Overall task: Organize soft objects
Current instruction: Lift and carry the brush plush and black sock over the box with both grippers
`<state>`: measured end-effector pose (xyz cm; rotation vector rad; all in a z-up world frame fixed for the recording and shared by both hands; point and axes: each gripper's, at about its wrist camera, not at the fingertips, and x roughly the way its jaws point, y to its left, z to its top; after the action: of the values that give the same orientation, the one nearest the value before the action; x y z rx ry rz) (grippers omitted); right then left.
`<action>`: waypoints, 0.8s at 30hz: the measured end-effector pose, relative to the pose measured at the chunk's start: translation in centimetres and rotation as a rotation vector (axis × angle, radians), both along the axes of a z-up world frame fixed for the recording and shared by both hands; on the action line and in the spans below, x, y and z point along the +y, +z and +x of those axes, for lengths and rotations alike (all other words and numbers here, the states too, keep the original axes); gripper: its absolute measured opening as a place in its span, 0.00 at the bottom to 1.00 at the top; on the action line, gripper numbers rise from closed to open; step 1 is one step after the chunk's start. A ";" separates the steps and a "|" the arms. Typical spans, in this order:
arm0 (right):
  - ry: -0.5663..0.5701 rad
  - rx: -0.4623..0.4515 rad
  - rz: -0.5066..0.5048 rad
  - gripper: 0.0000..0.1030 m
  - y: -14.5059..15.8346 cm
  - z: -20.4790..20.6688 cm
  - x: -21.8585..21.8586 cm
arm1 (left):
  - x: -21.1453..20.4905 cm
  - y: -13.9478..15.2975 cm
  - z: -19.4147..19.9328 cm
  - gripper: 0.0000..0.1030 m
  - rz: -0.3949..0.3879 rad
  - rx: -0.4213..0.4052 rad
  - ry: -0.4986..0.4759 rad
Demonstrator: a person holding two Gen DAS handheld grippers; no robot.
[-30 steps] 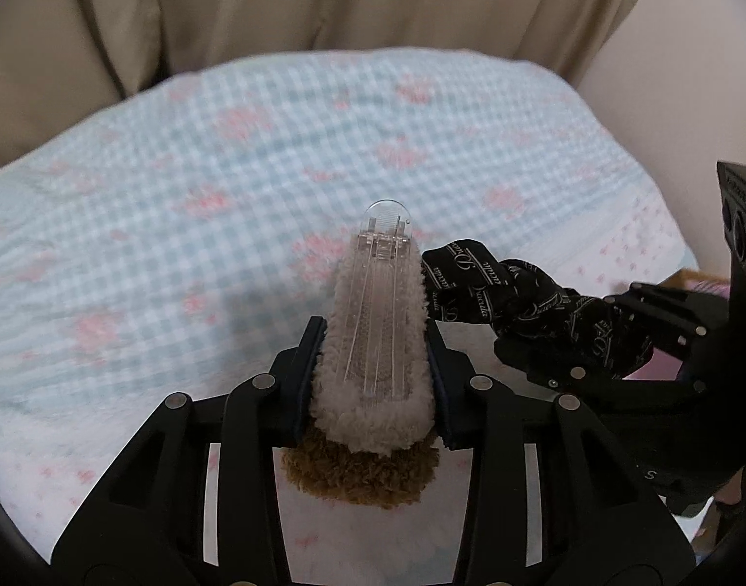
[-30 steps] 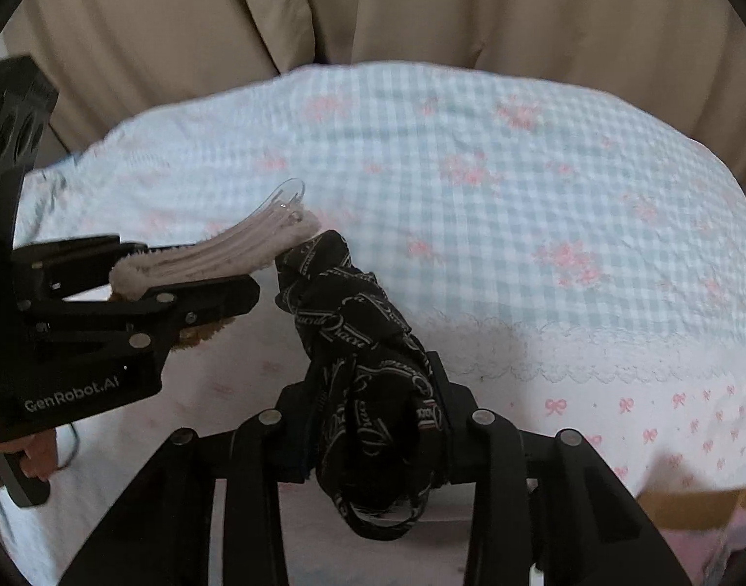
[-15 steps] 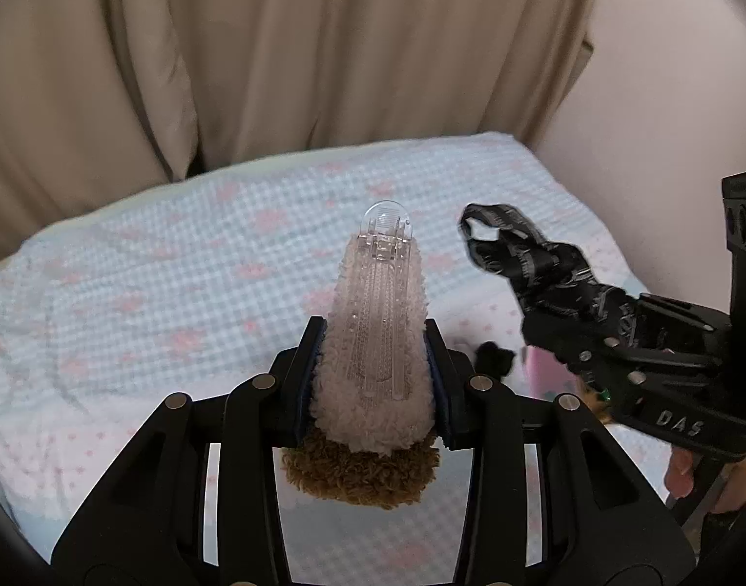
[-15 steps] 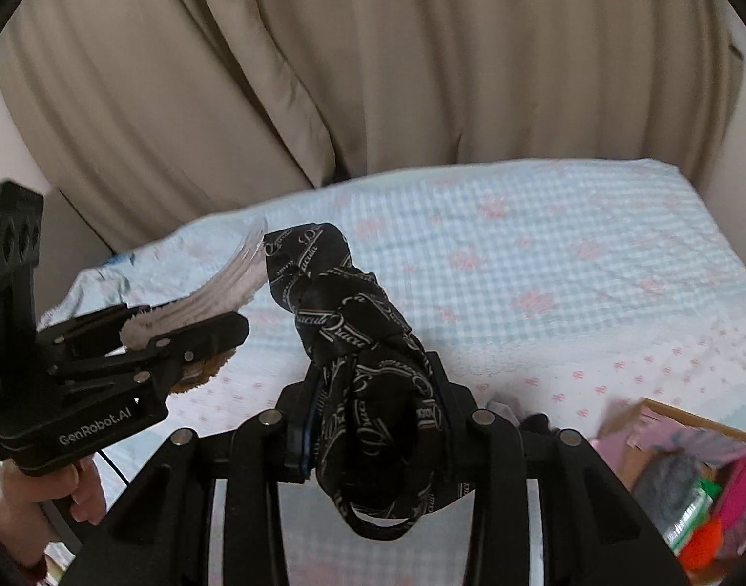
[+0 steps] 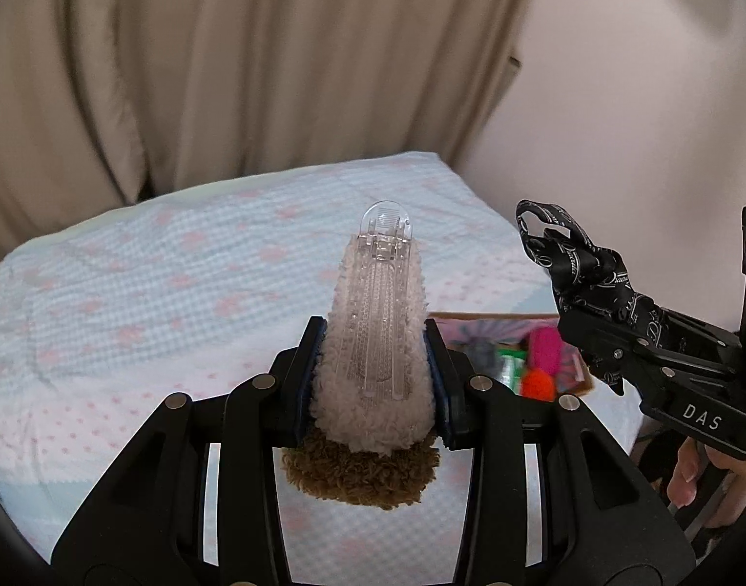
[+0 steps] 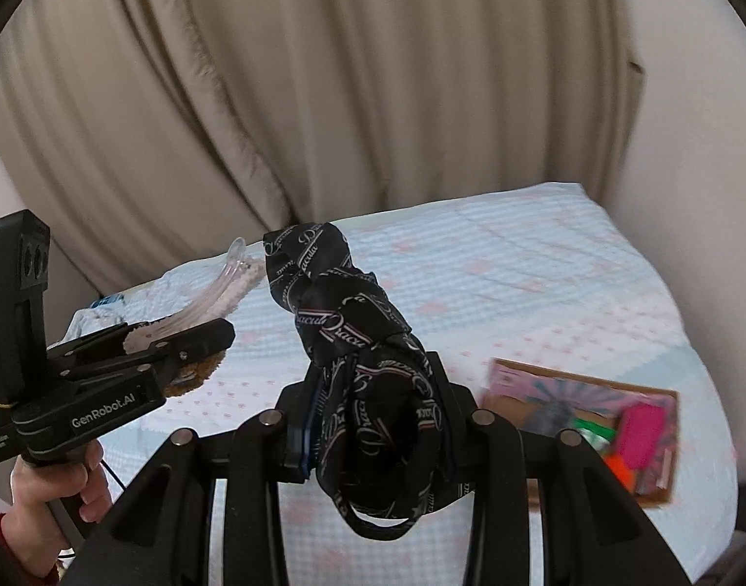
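Hovering level, both hand-held grippers: left (image 5: 373, 381) clamps clip (image 5: 375, 337), right (image 6: 378, 420) scarf (image 6: 368, 342).

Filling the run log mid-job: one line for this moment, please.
left gripper: shut on fluffy hair clip | right gripper: shut on black printed scrunchie | both raised over bed | cardboard box: holding colorful items

The box (image 6: 585, 432) at four o'clock is blurred, its contents indistinct; the scarf (image 6: 373, 366) hides the right gripper's pads.

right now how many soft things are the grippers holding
2: a fluffy hair clip clamped in the left gripper, and a black printed scrunchie in the right gripper.
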<state>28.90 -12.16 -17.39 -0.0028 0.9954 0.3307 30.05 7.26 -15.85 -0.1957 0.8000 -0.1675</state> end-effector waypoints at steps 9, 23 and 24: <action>-0.071 0.021 -0.023 0.33 0.5 -0.9 -10.5 | -11.4 -0.1 1.5 0.34 0.024 0.037 -0.055; -0.165 0.183 0.004 0.33 -6.5 2.2 -25.7 | -24.8 -8.2 7.6 0.34 0.029 0.194 -0.018; -0.166 0.195 0.008 0.33 -7.3 2.5 -26.3 | -24.9 -8.9 8.0 0.34 0.033 0.204 -0.012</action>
<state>31.44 -38.41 -24.69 0.1203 1.1792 0.1847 38.04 -17.59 -24.79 -0.1785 1.0065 -0.1469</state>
